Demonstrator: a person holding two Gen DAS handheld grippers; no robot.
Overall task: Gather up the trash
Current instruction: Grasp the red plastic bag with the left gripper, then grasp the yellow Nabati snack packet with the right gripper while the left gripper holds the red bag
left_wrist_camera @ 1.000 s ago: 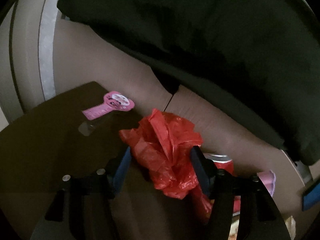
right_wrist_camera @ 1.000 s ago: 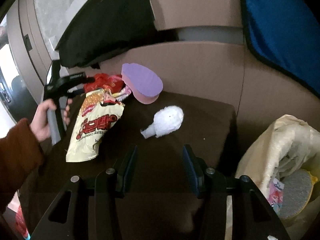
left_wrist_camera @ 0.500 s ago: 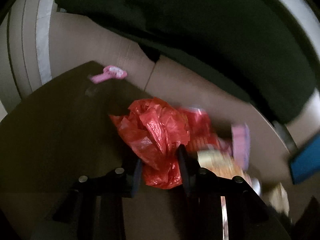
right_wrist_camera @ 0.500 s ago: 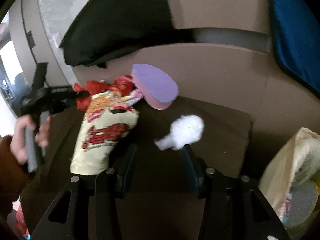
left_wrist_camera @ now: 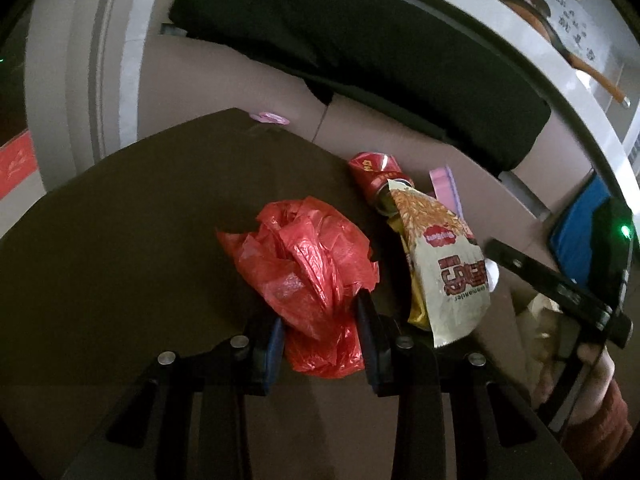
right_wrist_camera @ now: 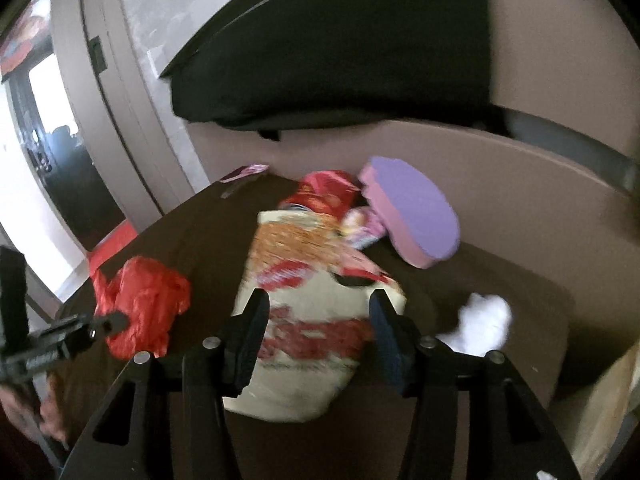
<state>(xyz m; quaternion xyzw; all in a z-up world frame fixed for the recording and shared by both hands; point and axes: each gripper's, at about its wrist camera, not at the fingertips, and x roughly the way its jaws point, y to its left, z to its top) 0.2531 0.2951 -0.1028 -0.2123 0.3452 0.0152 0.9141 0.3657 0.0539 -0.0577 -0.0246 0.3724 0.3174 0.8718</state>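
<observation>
Left gripper (left_wrist_camera: 320,320) clamps one (crumpled) red bag (left_wrist_camera: 308,264).

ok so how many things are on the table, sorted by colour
red: 2 (plastic bag, can)
cream and red: 1 (snack bag)
white: 1 (tissue wad)
pink/purple: 2 (sponge, small pink tag)
total: 6

Left gripper (left_wrist_camera: 320,320) clamped on bag (left_wrist_camera: 308,276); right gripper (right_wrist_camera: 316,312) advanced.
Left jaws, formerly apart, now pinch the red bag, drawn back from the can (left_wrist_camera: 374,174). Right jaws now straddle the snack packet (right_wrist_camera: 316,312).
</observation>
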